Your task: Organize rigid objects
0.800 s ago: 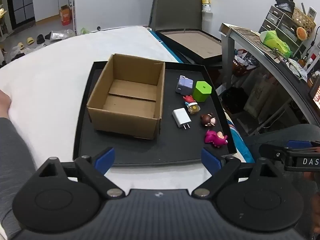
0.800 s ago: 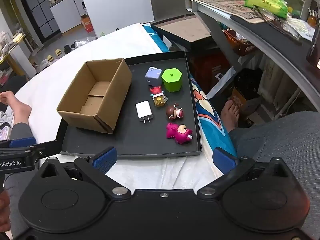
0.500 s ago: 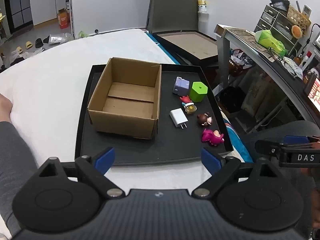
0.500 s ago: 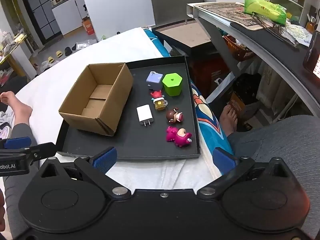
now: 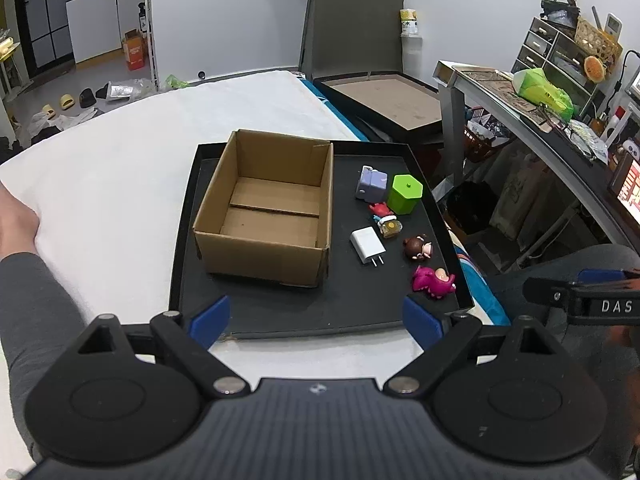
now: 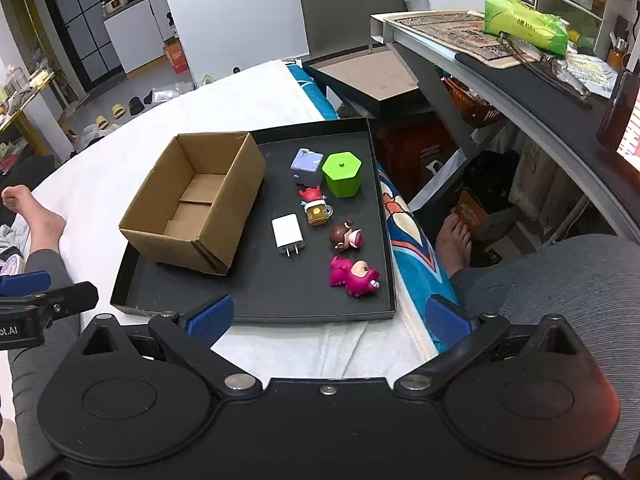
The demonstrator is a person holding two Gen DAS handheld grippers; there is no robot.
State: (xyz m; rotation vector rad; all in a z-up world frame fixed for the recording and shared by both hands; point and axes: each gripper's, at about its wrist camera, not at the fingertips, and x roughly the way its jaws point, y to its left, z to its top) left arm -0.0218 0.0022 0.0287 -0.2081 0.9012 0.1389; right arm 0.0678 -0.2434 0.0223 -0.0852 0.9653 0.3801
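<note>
Left gripper (image 5: 316, 316): yours gapes wide, empty, near the tray (image 5: 320, 320).
Right gripper (image 6: 328, 316): likewise wide, holding nothing.
Toys (image 6: 354, 276): beside the cardboard box (image 6: 192, 204), which lies open to take them.

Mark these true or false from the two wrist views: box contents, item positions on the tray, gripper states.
1. The brown cardboard box holds nothing. True.
2. The white plug-in charger lies inside the box. False: it lies on the black tray, beside the box.
3. The green hexagonal container stands next to the lavender block-shaped toy. True.
4. The right gripper is shut on the magenta dinosaur figure. False: its jaws are open and empty; the figure lies on the tray.
5. The left gripper is open, holding nothing. True.
</note>
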